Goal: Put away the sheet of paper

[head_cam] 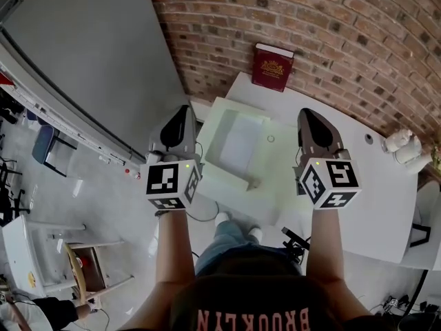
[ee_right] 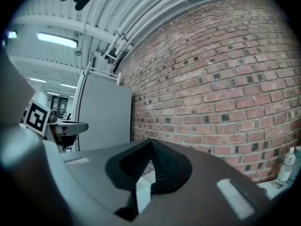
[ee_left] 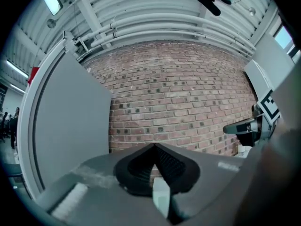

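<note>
In the head view, the left gripper (head_cam: 183, 113) and the right gripper (head_cam: 308, 114) hover side by side over the white table (head_cam: 386, 212), both aimed forward at the brick wall (head_cam: 358, 40). Between them and below lies a pale green tray (head_cam: 219, 119). The sheet of paper (head_cam: 240, 143) rests flat inside it, touched by neither tool. It looks stowed, which would explain why both tools hang clear of it, one on each side. A red book (head_cam: 273, 67) leans against the wall ahead of the grippers, beyond the tray's far edge.

In the left gripper view, the jaws are pressed together with nothing between them. They point level at the bricks rather than down at the tray. A grey panel (ee_left: 70, 121) stands to this gripper's left, and the other gripper juts in at its right.

In the right gripper view, the jaws likewise meet, holding nothing. Brick fills the space ahead, a small bottle (ee_right: 285, 166) stands low to the right, and the left gripper's marker cube shows far to the left.
</note>
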